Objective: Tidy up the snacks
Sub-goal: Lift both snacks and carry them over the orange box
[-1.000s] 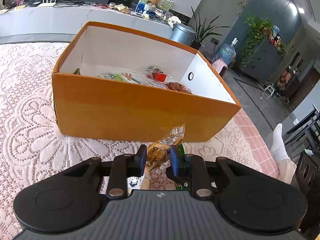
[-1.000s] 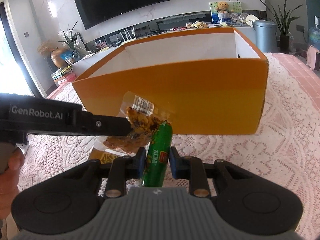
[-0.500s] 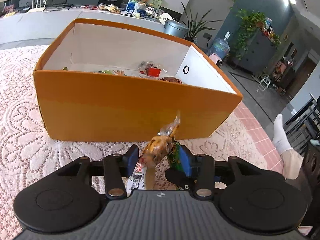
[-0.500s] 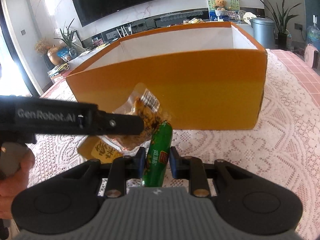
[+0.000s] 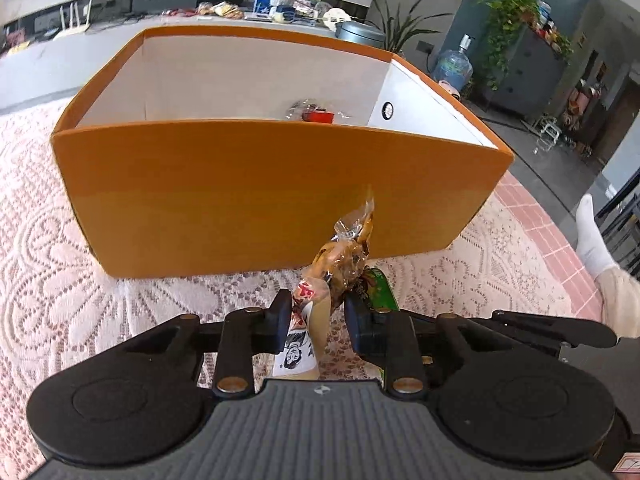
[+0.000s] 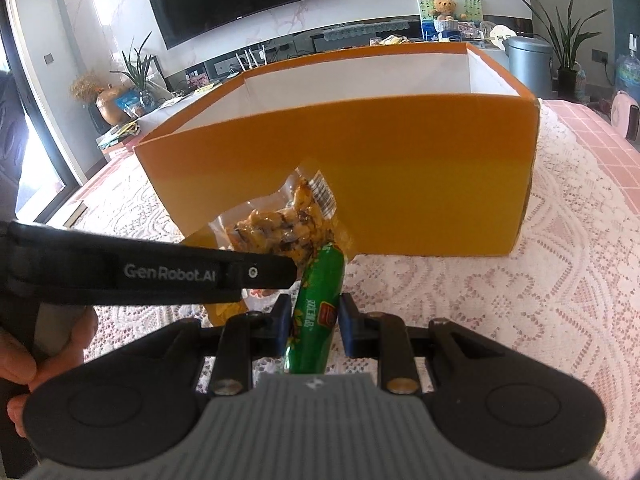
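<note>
My left claw (image 5: 316, 312) is closing on a clear bag of brown snacks (image 5: 340, 256), held low before the orange box (image 5: 240, 184) (its destination, I judge); my right claw (image 6: 312, 316) clamps a green sausage (image 6: 316, 300) on the lace-covered tabletop (image 6: 520, 300).

**Counts, both wrist views**

- Orange box (image 5: 248, 196): 1, open top.
- Clear pouch of brown snack (image 5: 342, 256): 1.
- Green sausage stick (image 6: 318, 304): 1.
- Yellow flat packet (image 6: 224, 310), partly hidden under the left gripper: 1.
- Wrapped snack with red inside the box (image 5: 314, 114): 1 visible over the near wall; anything lower is hidden, can't count.
- Grippers: 2, left gripper (image 5: 318, 318) and right gripper (image 6: 314, 320).
- Lace tablecloth (image 5: 48, 264): 1.
- Hand (image 6: 24, 364) in view: 1.
</note>
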`<state>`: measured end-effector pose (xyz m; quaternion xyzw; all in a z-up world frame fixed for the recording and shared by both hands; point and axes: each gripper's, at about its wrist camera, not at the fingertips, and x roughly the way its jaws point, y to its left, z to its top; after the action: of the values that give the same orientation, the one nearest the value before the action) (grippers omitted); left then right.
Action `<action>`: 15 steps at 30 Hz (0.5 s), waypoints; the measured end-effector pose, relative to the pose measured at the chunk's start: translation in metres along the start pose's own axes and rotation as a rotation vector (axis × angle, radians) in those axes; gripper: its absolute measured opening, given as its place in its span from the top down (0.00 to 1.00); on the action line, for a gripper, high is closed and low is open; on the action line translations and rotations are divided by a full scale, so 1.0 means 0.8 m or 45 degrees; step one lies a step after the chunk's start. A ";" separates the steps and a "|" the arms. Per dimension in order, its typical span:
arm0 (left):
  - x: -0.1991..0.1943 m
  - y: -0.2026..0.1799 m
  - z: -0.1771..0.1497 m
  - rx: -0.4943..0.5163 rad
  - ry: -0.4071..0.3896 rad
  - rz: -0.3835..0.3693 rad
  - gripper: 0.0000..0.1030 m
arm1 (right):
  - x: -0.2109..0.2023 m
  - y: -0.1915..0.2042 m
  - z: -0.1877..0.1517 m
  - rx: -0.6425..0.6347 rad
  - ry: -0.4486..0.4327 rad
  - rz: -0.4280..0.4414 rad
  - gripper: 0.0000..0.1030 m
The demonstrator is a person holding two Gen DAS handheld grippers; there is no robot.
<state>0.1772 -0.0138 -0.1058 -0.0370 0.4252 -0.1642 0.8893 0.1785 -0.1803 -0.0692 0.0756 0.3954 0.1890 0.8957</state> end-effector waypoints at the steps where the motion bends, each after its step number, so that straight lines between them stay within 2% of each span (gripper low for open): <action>1: 0.002 -0.001 -0.001 0.010 0.003 0.004 0.68 | 0.000 0.000 0.001 0.000 0.003 -0.002 0.78; 8: -0.004 -0.003 -0.003 0.003 -0.017 0.013 0.69 | -0.005 0.002 0.001 -0.019 -0.001 -0.027 0.78; 15: -0.030 -0.007 -0.007 -0.029 -0.039 0.004 0.72 | -0.025 0.003 0.002 -0.006 -0.035 -0.064 0.78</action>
<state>0.1575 -0.0105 -0.0903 -0.0489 0.4136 -0.1575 0.8954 0.1668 -0.1860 -0.0542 0.0660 0.3842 0.1663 0.9057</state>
